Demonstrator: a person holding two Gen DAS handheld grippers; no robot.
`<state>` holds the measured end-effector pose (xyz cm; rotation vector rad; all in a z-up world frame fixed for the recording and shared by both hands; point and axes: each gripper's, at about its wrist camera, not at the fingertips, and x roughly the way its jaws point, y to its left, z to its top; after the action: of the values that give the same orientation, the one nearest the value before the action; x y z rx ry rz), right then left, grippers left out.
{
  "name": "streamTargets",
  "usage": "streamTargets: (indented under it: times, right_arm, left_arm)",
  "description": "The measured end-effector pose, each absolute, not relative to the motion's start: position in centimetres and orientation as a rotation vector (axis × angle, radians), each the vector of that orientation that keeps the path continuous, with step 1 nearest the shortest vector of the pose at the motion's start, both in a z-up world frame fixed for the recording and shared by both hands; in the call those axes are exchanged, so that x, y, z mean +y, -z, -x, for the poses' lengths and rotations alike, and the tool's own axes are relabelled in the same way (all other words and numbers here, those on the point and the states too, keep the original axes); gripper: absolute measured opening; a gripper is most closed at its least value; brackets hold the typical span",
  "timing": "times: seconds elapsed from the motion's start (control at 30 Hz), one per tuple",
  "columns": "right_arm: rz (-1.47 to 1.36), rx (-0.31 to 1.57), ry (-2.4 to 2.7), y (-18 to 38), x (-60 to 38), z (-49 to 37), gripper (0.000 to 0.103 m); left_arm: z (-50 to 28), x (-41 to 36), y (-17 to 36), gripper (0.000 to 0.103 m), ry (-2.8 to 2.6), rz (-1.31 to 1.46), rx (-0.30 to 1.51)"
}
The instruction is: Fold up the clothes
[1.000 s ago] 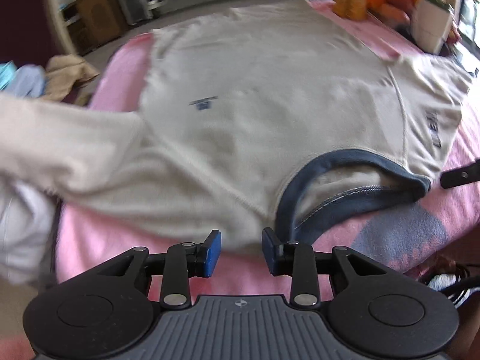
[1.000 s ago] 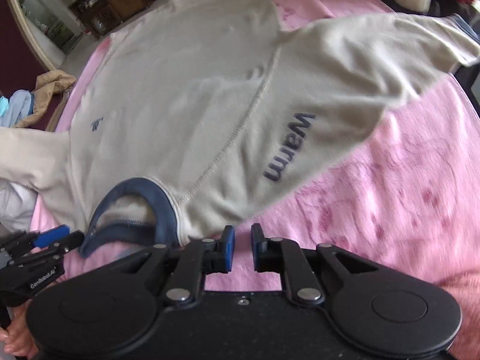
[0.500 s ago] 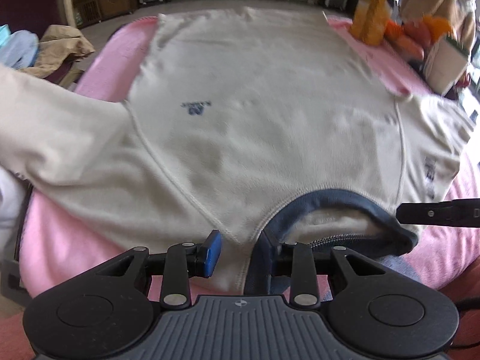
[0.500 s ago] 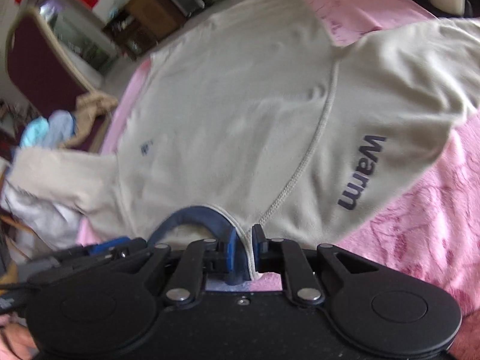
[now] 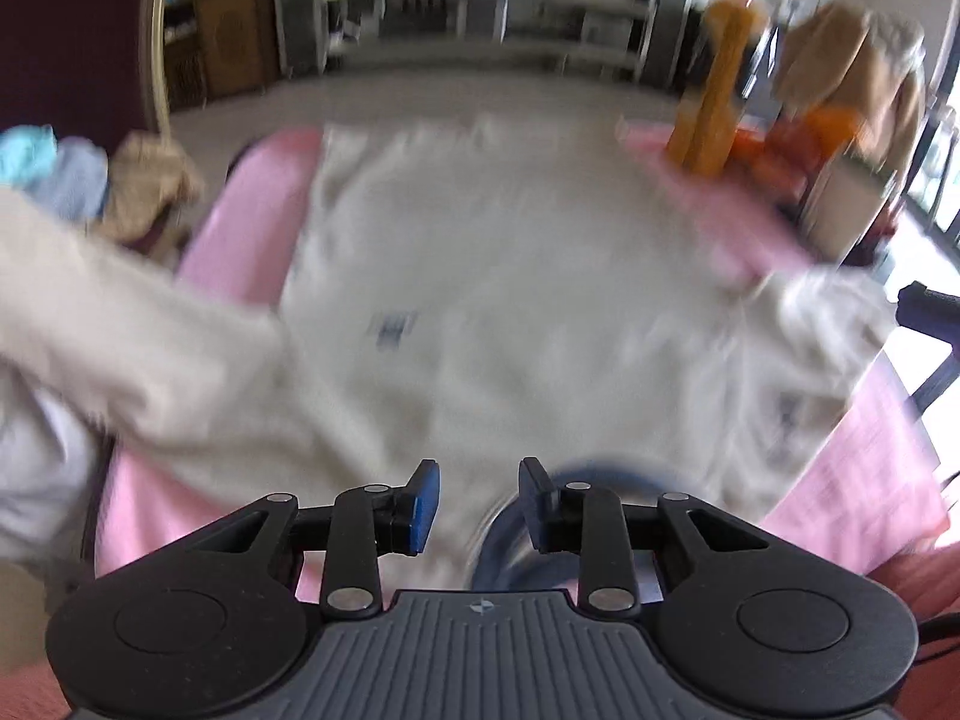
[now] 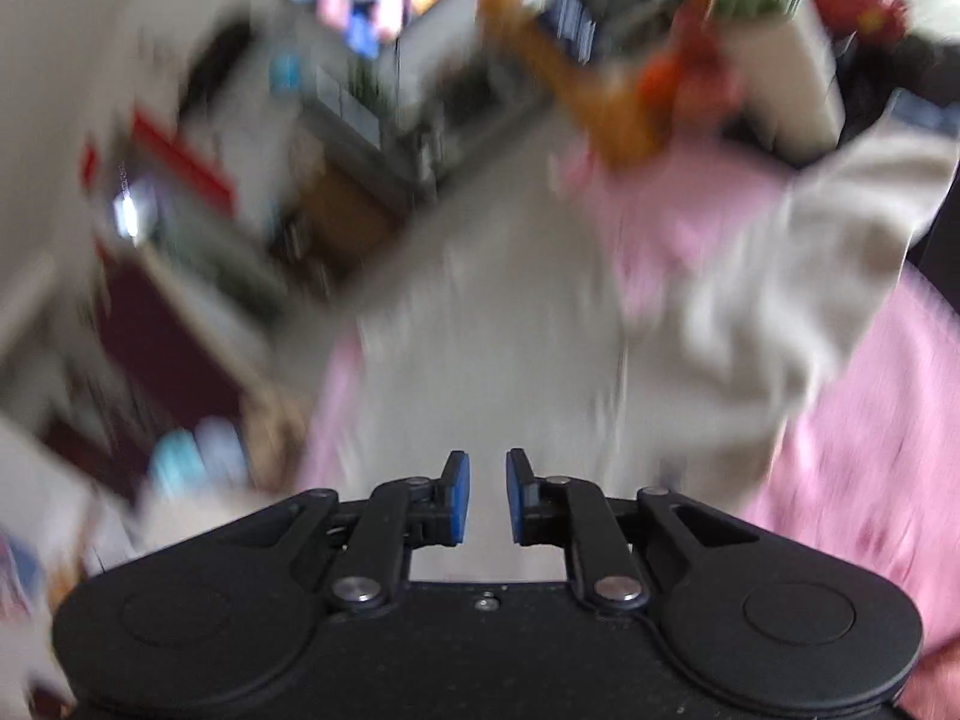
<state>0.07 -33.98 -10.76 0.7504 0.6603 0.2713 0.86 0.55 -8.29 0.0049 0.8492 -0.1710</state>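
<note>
Cream shirt (image 5: 510, 312) lies flat on a pink bed (image 5: 252, 204), collar nearest.
Left gripper (image 5: 479, 501) and right gripper (image 6: 486, 495) stand apart, holding nothing visible; best pinch both shoulders evenly before folding.

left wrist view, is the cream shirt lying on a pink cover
Yes, the cream shirt is spread over the pink cover, whose pink shows on both sides of it.

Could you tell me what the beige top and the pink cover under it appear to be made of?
The beige top looks like soft matte knit, likely cotton or fleece: it drapes and wrinkles limply. The pink cover seems a plush matte blanket with a faint darker pattern; blur leaves both uncertain.
</note>
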Motion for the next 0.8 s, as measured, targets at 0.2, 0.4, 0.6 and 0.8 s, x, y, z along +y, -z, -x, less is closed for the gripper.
streamTargets:
  times: [0.2, 0.4, 0.6, 0.8]
  right_arm:
    - [-0.748, 0.414, -0.151, 5.3, -40.1, -1.6, 0.021]
    - [-0.918, 0.323, -0.01, 9.5, -46.9, -3.5, 0.021]
    - [-1.087, 0.426, 0.261, 16.7, -55.3, -6.2, 0.021]
    - [-1.211, 0.491, 0.391, 22.3, -60.5, -7.9, 0.021]
  left_arm:
    - [-1.6, -6.0, 3.5, 0.031, 0.246, -0.083, 0.729]
    - [-3.8, -13.0, 8.0, 0.031, 0.312, -0.212, 0.84]
    - [-5.8, -16.7, 13.2, 0.031, 0.313, -0.281, 0.943]
    - [-5.8, -16.5, 16.6, 0.031, 0.263, -0.3, 1.054]
